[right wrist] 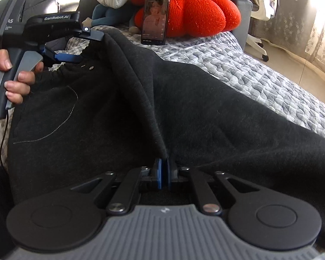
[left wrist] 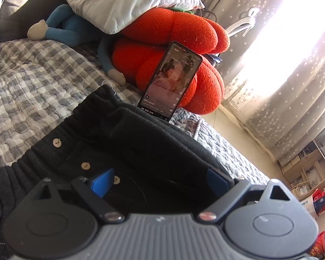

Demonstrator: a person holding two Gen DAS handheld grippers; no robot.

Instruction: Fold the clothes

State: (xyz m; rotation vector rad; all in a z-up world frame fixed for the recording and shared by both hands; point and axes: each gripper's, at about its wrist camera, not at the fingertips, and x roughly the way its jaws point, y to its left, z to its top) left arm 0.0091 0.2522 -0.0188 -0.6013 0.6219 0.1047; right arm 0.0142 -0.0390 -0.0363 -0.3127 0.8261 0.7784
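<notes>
Black trousers [right wrist: 184, 108] lie spread across the quilted bed [right wrist: 260, 69], waistband toward the head end where a phone [right wrist: 155, 14] leans on a red cushion [right wrist: 195, 13]. Right gripper [right wrist: 162, 173] is clamped tight on a raised fold of the fabric near the crotch seam, blue pads pressed together with cloth between them. Left gripper [left wrist: 160, 179] stands wide apart over the waistband by the buttons [left wrist: 85, 165]; in the right wrist view its upper finger seems to sit at the waistband edge, but whether it touches I cannot tell. Risks, as I judge them: the pinch is thin, so a quick pull could slip the fold free; the left jaws hold nothing, so the waistband end may drag and bunch when the fold is carried over; swung cloth could knock the phone flat; buttons may snag a finger.
</notes>
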